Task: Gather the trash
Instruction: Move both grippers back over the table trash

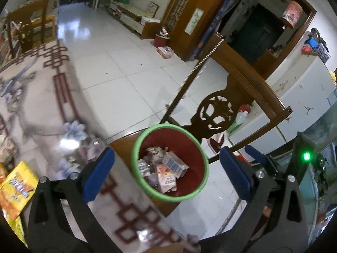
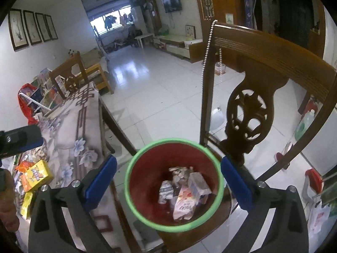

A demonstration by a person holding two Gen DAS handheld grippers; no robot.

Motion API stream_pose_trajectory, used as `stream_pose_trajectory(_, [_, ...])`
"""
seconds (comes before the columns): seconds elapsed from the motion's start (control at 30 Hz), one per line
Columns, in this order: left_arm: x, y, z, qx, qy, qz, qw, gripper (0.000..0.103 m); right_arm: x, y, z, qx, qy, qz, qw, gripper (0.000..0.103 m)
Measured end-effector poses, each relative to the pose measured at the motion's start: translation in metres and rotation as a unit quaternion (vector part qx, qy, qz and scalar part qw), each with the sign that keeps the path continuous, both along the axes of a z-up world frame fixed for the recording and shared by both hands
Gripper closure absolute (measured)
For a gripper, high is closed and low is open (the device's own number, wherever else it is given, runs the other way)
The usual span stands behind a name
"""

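Both claws, left (image 1: 166, 175) and right (image 2: 168, 181), hung open and empty above the red bin (image 2: 210, 211), seemingly for dropping trash (image 2: 183, 191).

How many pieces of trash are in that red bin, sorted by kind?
Inside the red bin, as far as shows:
Small cartons: 2, a pale one and a striped one
Pink snack packet: 1
Crumpled wrapper: 1
Total: 4; anything buried underneath is hidden.
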State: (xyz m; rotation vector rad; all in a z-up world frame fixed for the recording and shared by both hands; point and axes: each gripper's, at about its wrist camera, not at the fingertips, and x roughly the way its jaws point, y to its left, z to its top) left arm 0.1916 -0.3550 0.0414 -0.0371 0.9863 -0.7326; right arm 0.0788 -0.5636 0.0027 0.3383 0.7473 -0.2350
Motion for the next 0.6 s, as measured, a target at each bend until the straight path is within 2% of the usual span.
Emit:
stream_pose_trajectory(0.2, [-0.025, 0.06, 0.012, 0.022, -0.036, 0.029, 0.9987, 0.006, -0.002, 0.043, 0.011, -0.014, -0.005, 0.03, 0.999, 0.008])
stream_pose_trajectory(0.4, [-0.045, 0.139, 0.022, 0.016, -0.046, 0.079, 0.9957, 0.006, 0.002, 0.094, 0.029, -0.022, -0.018, 0.069, 0.997, 0.007])
stream_pose_trajectory(0.6, [-0.065, 0.218, 0.024, 0.027, -0.055, 0.128, 0.9899, 0.006, 0.007, 0.155, 0.034, -0.019, -0.02, 0.122, 0.992, 0.007])
